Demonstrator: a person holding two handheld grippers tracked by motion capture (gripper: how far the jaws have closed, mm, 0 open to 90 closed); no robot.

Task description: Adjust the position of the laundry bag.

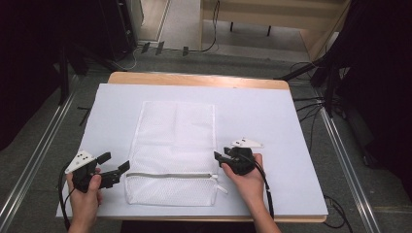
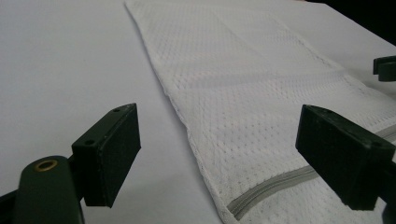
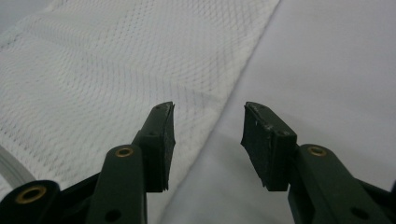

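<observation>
A white mesh bag (image 1: 175,150), probably light and limp, lay flat, best pinched at its edges, between the left gripper (image 1: 118,163) and right gripper (image 1: 217,158), both with jaws apart

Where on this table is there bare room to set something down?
Bare white sheet lies right of the mesh laundry bag and along its left, plus a strip beyond its far edge. The near edge is crowded: left gripper and right gripper flank the bag's zipper.

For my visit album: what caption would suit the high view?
A person's two open grippers, left and right, flank a white mesh bag lying flat on a table.
</observation>
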